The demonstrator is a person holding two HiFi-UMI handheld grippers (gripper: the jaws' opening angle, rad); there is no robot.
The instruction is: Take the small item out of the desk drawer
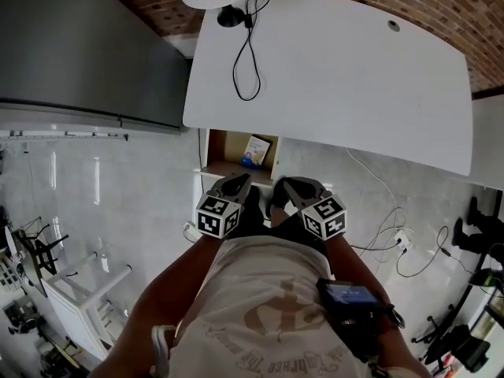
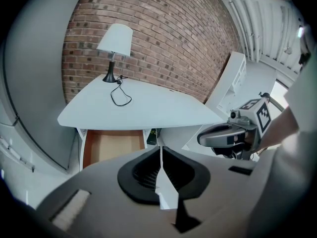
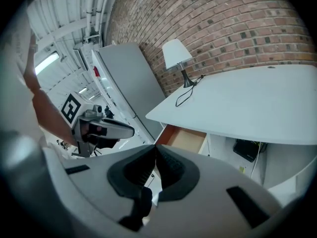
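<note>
Drawer: the drawer is seen pulled open under the front edge of the white worktop, with its wooden floor bare on the left.
Small item: the small item, a blue-and-white packet, is seen at the drawer's right end, close to the side wall.
Left claw: the left claw is held shut, with nothing between its jaws.
Right claw: the right claw is likewise closed and empty.
Relation: the item is placed ahead of both claws, about in line with the gap between them. It is judged slightly nearer the left one.
Long axis: it cannot be told firmly, as the packet is small in the head view.
Next move: the jaws of the chosen claw would need to be parted before the item is reached.
</note>
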